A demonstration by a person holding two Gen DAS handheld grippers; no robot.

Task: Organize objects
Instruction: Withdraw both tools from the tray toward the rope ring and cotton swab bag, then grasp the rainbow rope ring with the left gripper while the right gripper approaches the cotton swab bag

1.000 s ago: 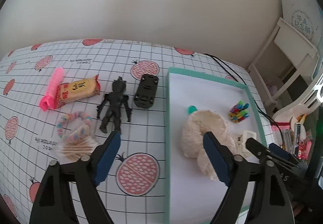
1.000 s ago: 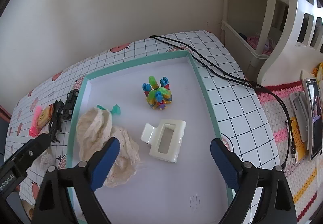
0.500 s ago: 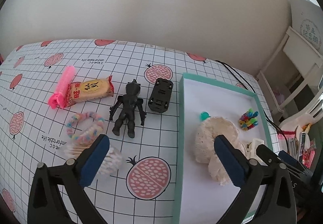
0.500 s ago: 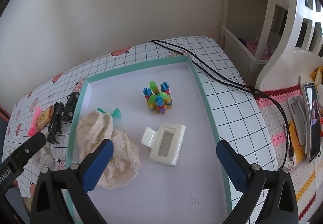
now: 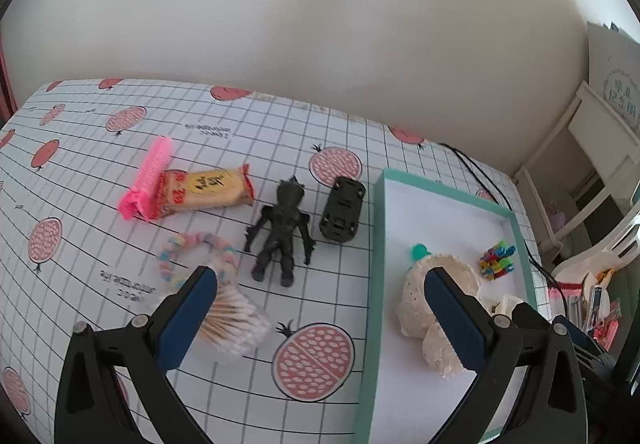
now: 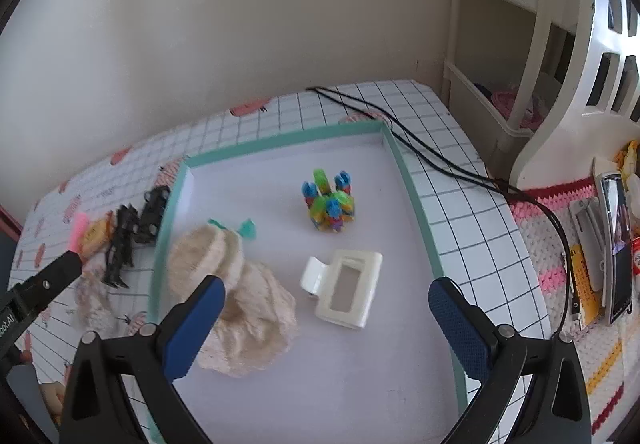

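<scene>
Behind left gripper (image 5: 320,308), cotton swabs (image 5: 236,324) half hidden.

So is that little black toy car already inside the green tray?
No, the black toy car sits on the checked tablecloth, just outside the tray.

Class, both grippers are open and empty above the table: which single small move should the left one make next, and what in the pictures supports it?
Probably lower the left gripper onto the black figure just ahead. It holds nothing, and the figure lies loose on the tablecloth outside the tray.
</scene>
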